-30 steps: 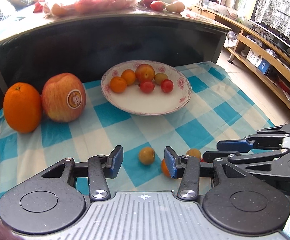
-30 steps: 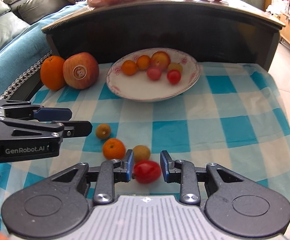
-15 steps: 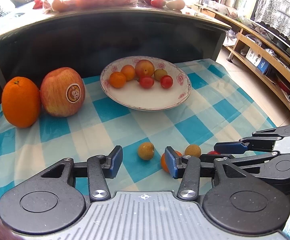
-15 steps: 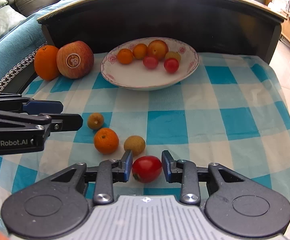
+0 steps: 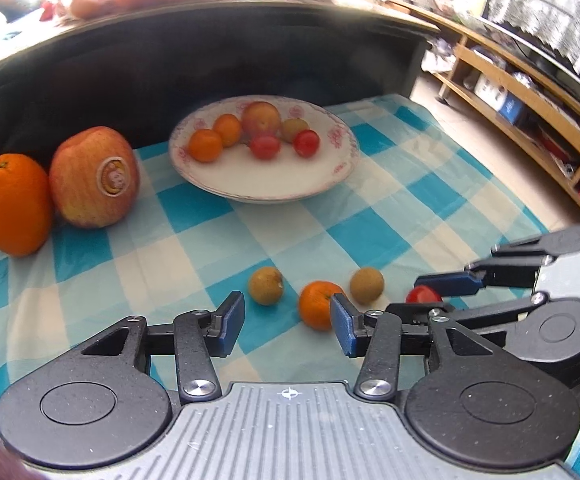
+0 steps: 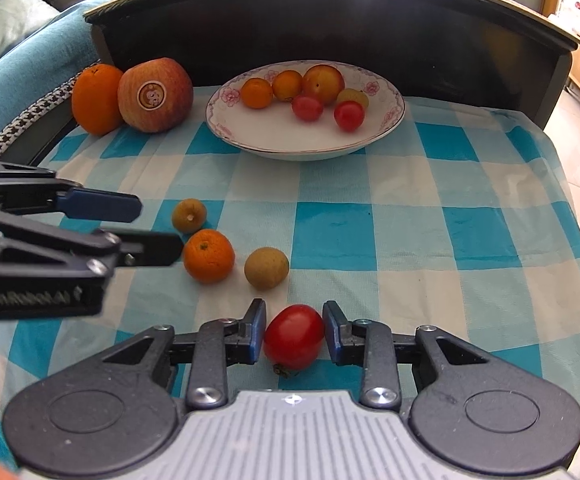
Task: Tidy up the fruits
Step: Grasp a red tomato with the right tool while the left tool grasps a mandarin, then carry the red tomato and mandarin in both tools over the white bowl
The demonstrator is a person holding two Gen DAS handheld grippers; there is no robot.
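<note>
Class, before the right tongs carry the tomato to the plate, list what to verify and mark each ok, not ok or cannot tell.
1. Tomato sits between the right tongs: ok.
2. Pads pressing both its sides: cannot tell.
3. Tomato off the cloth: cannot tell.
4. Free room on the plate: ok.
5. Left tongs open and off to the side: ok.
6. Path to plate free of loose fruit: ok.

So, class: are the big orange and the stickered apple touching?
Touching. In the right wrist view the orange presses against the apple, no gap between them.
</note>
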